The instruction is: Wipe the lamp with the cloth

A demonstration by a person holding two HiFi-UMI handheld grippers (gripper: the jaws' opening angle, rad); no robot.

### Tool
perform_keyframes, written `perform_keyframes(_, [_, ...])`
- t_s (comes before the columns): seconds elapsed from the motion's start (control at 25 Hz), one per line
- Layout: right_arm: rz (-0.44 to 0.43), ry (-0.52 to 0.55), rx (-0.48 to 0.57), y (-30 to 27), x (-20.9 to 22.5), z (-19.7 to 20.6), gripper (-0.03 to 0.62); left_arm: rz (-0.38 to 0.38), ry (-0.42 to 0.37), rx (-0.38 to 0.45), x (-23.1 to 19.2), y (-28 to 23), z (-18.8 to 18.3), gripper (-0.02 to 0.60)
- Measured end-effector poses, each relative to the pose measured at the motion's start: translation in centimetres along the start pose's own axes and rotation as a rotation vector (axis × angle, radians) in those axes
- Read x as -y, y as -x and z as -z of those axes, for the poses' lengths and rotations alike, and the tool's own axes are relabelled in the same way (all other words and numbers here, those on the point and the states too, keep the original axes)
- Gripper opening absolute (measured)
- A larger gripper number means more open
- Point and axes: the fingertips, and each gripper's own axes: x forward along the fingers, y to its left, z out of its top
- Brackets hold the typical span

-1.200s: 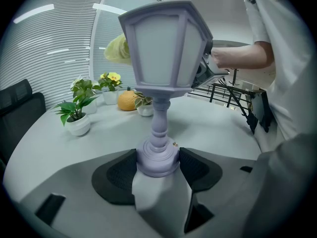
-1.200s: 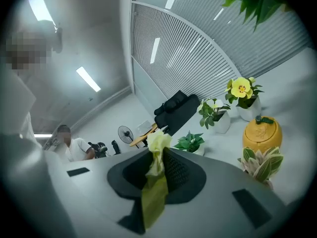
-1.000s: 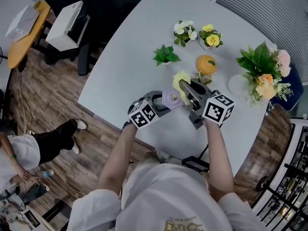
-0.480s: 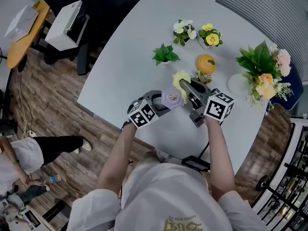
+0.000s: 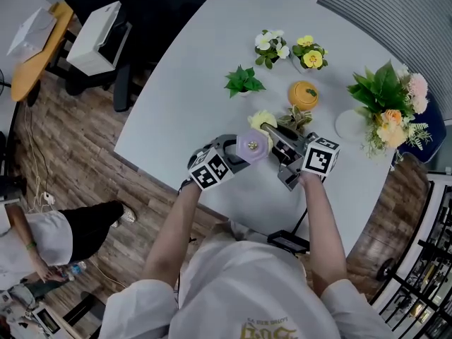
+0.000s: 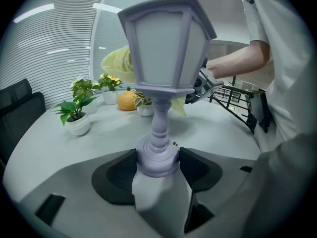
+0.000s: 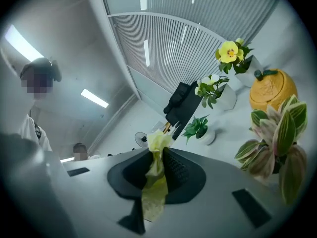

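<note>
A lilac lantern-shaped lamp (image 6: 163,48) stands upright between the jaws of my left gripper (image 6: 157,165), which is shut on its round base. In the head view the lamp (image 5: 251,146) shows from above, with my left gripper (image 5: 236,155) just left of it. My right gripper (image 5: 274,135) is shut on a pale yellow cloth (image 7: 156,175). The cloth (image 5: 260,119) sits just beyond the lamp's top, and in the left gripper view the cloth (image 6: 116,63) shows behind the lamp's shade. Whether it touches the shade I cannot tell.
On the white table (image 5: 183,97) stand a small green plant (image 5: 243,82), two flower pots (image 5: 271,45) (image 5: 308,53), an orange pumpkin-shaped jar (image 5: 303,94), a striped-leaf plant (image 5: 296,116) close to the right gripper, and a large bouquet (image 5: 387,108). A chair (image 5: 106,41) stands at the far left.
The right gripper has shifted a little away from me and rightward with the cloth. The cloth now sits further beyond the lamp's top. The left gripper and lamp have barely moved.
</note>
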Motion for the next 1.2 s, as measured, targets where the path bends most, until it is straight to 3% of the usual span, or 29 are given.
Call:
perform_keyframes(0.48, [-0.066, -0.044, -0.040, -1.4, 0.8, 0.7, 0.064, -0.001, 0.000, -0.004, -0.2, -0.1, 0.1, 0.276])
perform_keyframes(0.84, [-0.128, -0.089, -0.009, -1.7, 0.7, 0.2, 0.064, 0.002, 0.003, -0.006, -0.2, -0.1, 0.0, 0.276])
perform_keyframes(1.2, [-0.048, -0.059, -0.105, -1.8, 2.2, 2.3, 0.063, 0.001, 0.002, -0.006, -0.2, -0.2, 0.0, 0.276])
